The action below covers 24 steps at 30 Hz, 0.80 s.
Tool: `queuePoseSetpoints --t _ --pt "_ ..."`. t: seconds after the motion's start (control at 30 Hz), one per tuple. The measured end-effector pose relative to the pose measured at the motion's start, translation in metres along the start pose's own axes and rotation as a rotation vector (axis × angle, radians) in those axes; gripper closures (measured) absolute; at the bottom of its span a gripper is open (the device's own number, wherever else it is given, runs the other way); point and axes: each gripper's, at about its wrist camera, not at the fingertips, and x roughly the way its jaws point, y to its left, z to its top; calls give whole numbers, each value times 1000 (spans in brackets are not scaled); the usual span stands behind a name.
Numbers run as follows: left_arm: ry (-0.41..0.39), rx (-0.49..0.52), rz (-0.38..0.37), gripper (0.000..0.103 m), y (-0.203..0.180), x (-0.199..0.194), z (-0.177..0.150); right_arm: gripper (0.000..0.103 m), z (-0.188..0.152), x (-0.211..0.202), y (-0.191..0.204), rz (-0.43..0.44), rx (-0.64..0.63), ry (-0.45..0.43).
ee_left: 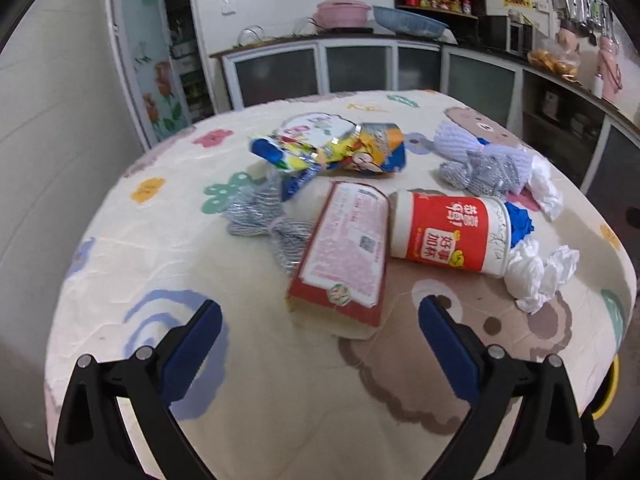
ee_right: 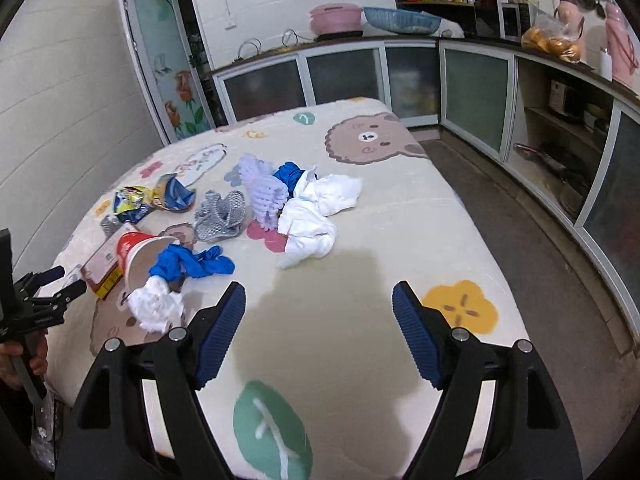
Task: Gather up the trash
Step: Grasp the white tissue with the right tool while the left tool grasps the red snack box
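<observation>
Trash lies on the table's patterned cloth (ee_left: 248,380). A flattened red and pink box (ee_left: 344,252) lies just ahead of my open, empty left gripper (ee_left: 320,320). A red and white paper cup (ee_left: 448,234) lies on its side to its right. Behind are a crumpled snack bag (ee_left: 332,148), silver mesh (ee_left: 264,216) and foam netting (ee_left: 464,140). White tissue (ee_left: 536,272) lies right. My right gripper (ee_right: 319,304) is open and empty over bare cloth, near white tissue (ee_right: 316,216), a blue glove (ee_right: 192,262) and the cup (ee_right: 140,256). The left gripper (ee_right: 60,284) shows at the left edge.
Kitchen cabinets (ee_right: 472,92) and counters line the far wall and right side. Bare floor (ee_right: 520,232) runs right of the table. A yellow-rimmed object (ee_left: 608,392) sits low beside the table's right edge.
</observation>
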Motion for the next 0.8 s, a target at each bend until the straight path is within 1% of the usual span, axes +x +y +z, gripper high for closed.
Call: queuePoseSetpoints --t 0.07,0.13,0.17,0.23,0.3,0.4,0.47,0.53,0.57,0.63,0.7,0.73,0.77,0.8 --pt "6 1 -6 8 -3 5 3 31 8 13 5 -6 -12 23" --pt "5 -15 -39 8 -3 8 8 31 16 23 8 -14 -26 33" --pt "8 -20 -44 8 -4 11 10 31 21 30 12 -30 -42 41" --pt "27 -21 -42 8 -5 18 13 31 29 43 16 -39 -61 61" --pt "43 -15 -39 8 -8 24 13 31 36 61 21 -21 -86 113" --pt "65 -21 -41 8 -9 32 15 32 41 85 27 -49 -141 148" --pt "80 -34 -42 8 -8 38 15 35 46 99 29 -59 -154 170" --pt "91 -51 -54 8 -6 42 16 38 49 113 28 -49 -147 208" --pt "93 -57 -60 8 -5 43 16 41 49 120 28 -49 -146 227" --pt "105 -75 -75 8 -4 48 17 42 48 131 29 -46 -148 252" --pt "111 -84 -82 8 -3 51 17 46 44 137 29 -41 -147 267" --pt "113 -86 -83 9 -2 52 17 47 43 140 29 -42 -149 271" --pt "113 -87 -85 15 -2 52 17 51 42 142 29 -51 -149 273" --pt "114 -92 -85 19 -2 53 17 57 42 142 29 -54 -147 274"
